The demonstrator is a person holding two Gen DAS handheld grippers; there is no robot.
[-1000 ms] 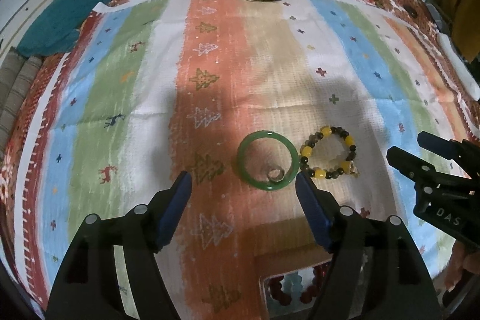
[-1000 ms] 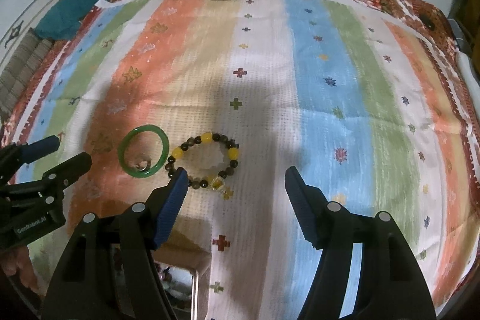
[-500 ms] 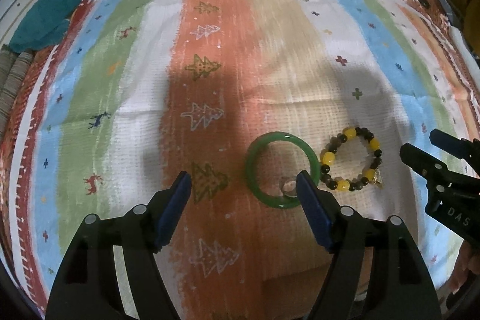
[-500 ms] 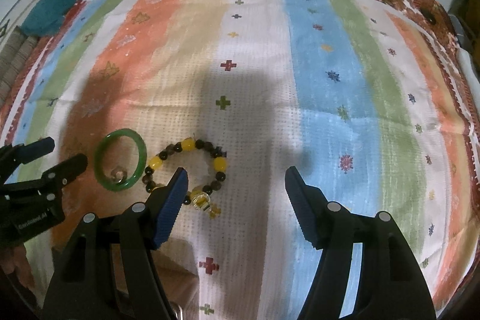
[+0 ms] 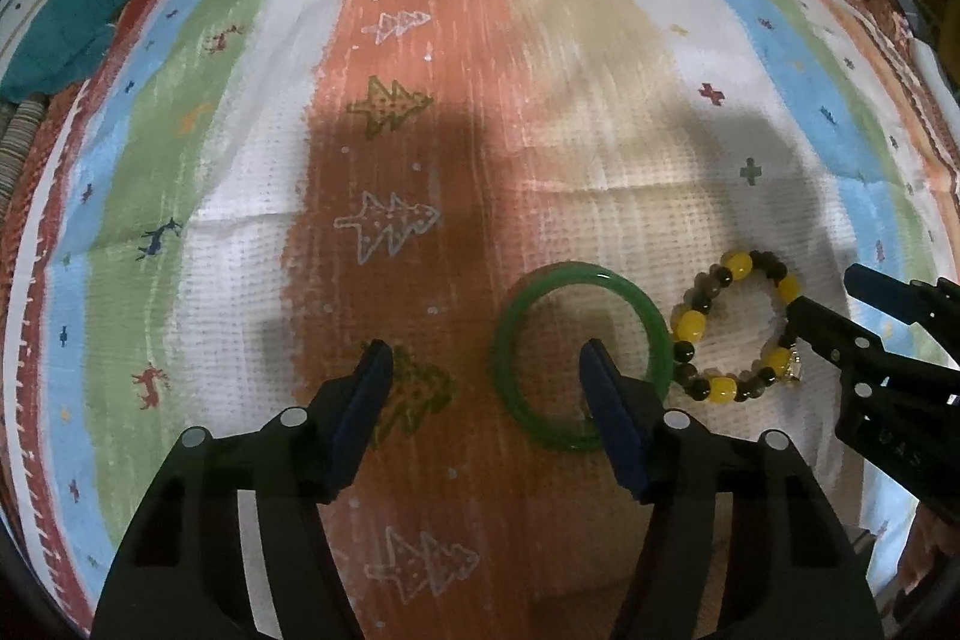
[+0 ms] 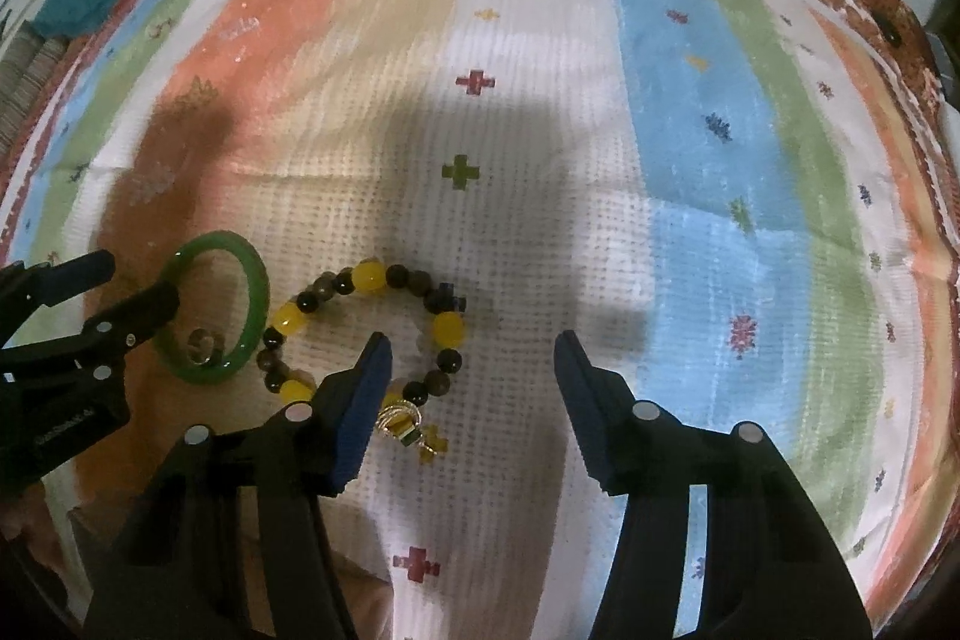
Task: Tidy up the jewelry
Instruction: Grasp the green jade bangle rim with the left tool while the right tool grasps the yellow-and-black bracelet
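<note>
The left claw (image 5: 483, 370) gapes over the striped cloth (image 5: 420, 112), its right finger (image 5: 606, 400) overlapping the green bangle (image 5: 516, 316).

You have pushed both grippers forward and down toward the jewelry. Your left gripper (image 5: 486, 376) now has its right finger over the inside of the bangle (image 5: 579, 355), hiding the ring (image 6: 201, 345) there. Your right gripper (image 6: 471, 367) has closed in until its left finger overlaps the bracelet (image 6: 360, 334).

Both wrist cameras look steeply down, close above the striped blanket (image 5: 420, 112); shared: green bangle (image 5: 522, 304) (image 6: 255, 280), beaded bracelet (image 5: 693, 325) (image 6: 366, 277) at 6 o'clock.
</note>
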